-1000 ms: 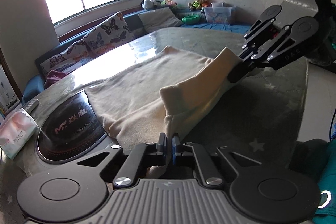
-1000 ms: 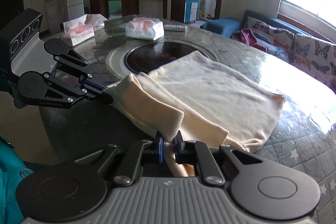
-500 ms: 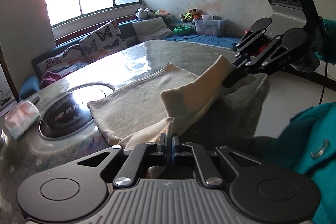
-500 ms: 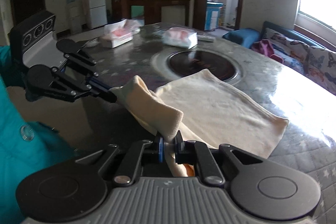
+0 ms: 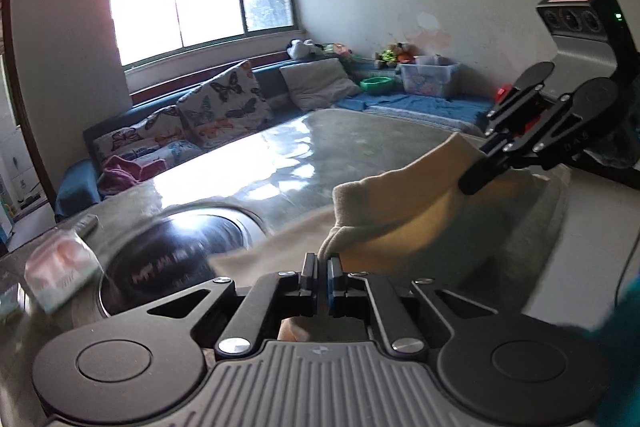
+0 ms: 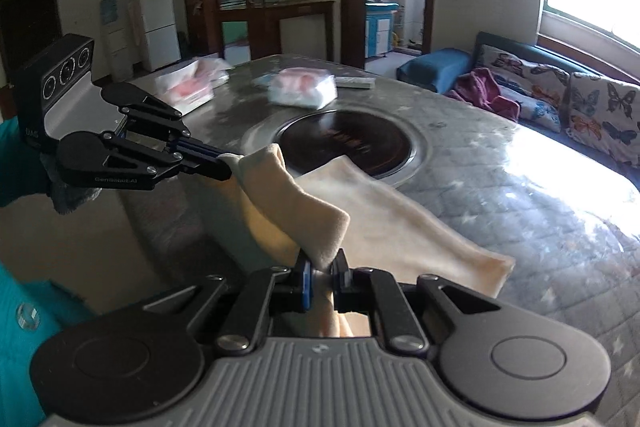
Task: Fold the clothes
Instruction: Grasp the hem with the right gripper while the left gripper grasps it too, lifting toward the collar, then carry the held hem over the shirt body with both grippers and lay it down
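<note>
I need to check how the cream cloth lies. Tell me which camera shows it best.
The right wrist view: the cream cloth runs from both pinched corners out across the table to its far edge. The left wrist view shows only the lifted edge between the grippers; the rest is blurred or hidden.

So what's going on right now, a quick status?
Left tongs and right tongs shut on cream cloth. Near edge lifted, rest on table. Nothing in the way.

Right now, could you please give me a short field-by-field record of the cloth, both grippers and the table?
garment: cream cloth, near edge lifted, rest lying on the table
left hand-held gripper: shut on one corner
right hand-held gripper: shut on the other corner
table: round, grey quilted cover, dark inset hob
other items: tissue packs, far side
</note>
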Tool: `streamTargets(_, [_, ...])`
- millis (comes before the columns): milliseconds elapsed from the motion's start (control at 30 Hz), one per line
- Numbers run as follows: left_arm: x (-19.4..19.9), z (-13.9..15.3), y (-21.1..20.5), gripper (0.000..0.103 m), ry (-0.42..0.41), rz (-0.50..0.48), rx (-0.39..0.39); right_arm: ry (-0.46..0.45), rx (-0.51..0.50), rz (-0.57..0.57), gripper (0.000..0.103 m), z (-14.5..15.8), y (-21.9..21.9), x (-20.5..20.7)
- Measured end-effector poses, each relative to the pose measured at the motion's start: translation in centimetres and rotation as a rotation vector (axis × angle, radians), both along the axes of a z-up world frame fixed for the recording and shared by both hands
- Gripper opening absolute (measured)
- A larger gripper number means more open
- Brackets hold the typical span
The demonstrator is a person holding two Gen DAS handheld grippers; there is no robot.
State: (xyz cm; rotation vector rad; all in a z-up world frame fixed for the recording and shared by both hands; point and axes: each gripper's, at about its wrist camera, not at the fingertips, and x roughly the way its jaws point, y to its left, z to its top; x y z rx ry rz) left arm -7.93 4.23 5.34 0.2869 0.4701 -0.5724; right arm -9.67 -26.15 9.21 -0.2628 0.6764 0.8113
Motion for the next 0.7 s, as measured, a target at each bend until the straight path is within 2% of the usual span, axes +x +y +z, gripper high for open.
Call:
streamTargets(167, [7.8, -0.7, -0.9, 0.005, 0.016, 0.039, 0.02, 0.008, -0.036, -0.026, 0.009, 0.0, 0.6, 6.4])
streamTargets(267, [12.5, -2.4, -1.6, 0.005, 0.055, 0.082, 0.044, 0.031, -0.057, -0.061, 0.009, -1.2, 1.2, 10.9])
streamTargets(367, [16.3, -4.7, -2.2, 0.006, 0.123, 0.13, 0.06, 0.079, -0.072, -0.118, 0.009, -3.9, 2.0, 15.1])
streamTargets(467, [17.4, -6.0, -2.0, 0.012, 0.144, 0.163, 0.068, 0.128, -0.059, -0.189, 0.014, -7.0, 2.3, 17.3])
streamTargets(500, [17.8, -6.4, -2.0, 0.014, 0.152, 0.174, 0.071, 0.148, -0.052, -0.212, 0.019, -8.0, 2.3, 17.8])
streamTargets(567, [18.5, -7.2, -1.8, 0.016, 0.166, 0.195, 0.076, 0.152, -0.038, -0.24, 0.024, -8.9, 2.0, 18.0])
streamTargets(633, [19.1, -7.9, -1.7, 0.024, 0.177, 0.215, 0.08, 0.155, -0.024, -0.268, 0.029, -9.8, 1.6, 18.1])
streamTargets(700, [19.0, -7.4, -1.5, 0.027, 0.162, 0.23, 0.077, 0.128, -0.022, -0.292, 0.034, -9.2, 1.0, 17.8])
